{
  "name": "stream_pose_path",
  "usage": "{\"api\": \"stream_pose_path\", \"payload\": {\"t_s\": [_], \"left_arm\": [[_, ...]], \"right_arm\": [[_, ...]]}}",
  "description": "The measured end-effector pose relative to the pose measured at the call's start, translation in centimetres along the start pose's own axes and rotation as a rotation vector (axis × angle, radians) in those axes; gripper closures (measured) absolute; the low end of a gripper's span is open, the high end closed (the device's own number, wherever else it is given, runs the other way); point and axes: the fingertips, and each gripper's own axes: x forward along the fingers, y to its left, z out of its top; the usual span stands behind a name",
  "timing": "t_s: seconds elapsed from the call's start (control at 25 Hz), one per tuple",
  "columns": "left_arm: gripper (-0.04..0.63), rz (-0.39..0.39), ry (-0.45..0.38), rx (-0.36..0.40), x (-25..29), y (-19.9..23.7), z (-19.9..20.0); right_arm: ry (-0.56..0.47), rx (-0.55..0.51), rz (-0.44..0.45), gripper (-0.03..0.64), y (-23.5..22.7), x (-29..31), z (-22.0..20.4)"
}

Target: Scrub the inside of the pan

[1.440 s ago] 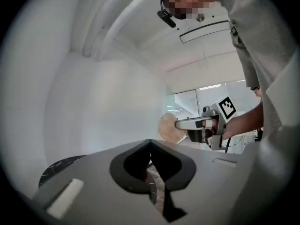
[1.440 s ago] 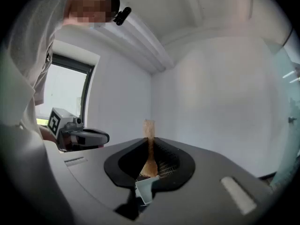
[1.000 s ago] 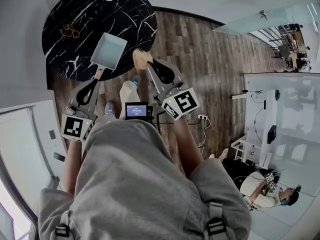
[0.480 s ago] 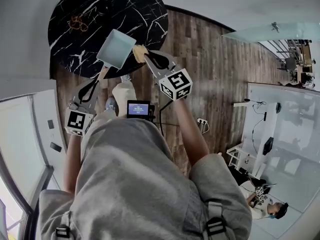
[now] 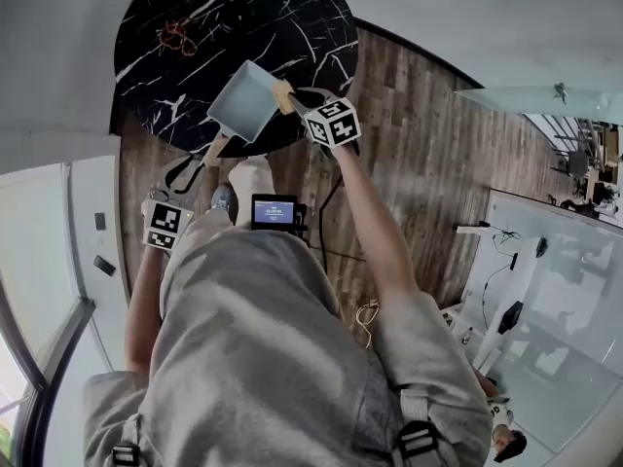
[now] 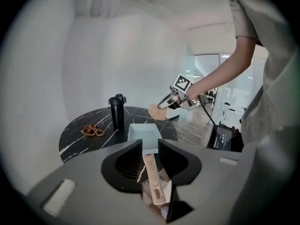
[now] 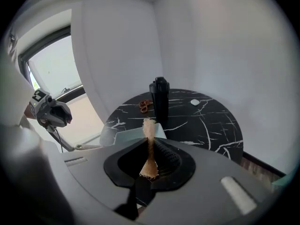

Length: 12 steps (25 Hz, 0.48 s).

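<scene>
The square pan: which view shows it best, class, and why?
Head view: the pan shows nearly whole, inside facing the camera. Left gripper view foreshortens it beyond its handle; right gripper view shows only its rim behind the jaws.

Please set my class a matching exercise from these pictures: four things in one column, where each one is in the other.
Things:
1. pan handle
2. tan scrub pad
3. black bottle
4. brown loops

Places:
A. standing upright on the table
B. between the jaws of the left gripper
C. lying flat on the table
D. pinched in the right gripper

Pairs: 1-B, 2-D, 3-A, 4-C.
The left gripper's jaws are opening round the handle.
</scene>
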Motion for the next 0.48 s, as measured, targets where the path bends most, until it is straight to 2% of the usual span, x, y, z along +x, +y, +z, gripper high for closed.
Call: {"api": "stream_pose_path", "payload": {"t_s": [0.16, 0.48], "left_arm": [[0.482, 0.019, 0.103, -0.021, 1.3, 0.5, -3.7], [0.474, 0.057, 0.208, -0.042, 2.6, 0.8, -7.4]], "right_arm": [[0.134, -0.047, 0.027, 0.565, -1.8, 4.7, -1.7], [0.332, -0.338, 0.074, 0.551, -2.3, 9.9, -3.8]]}}
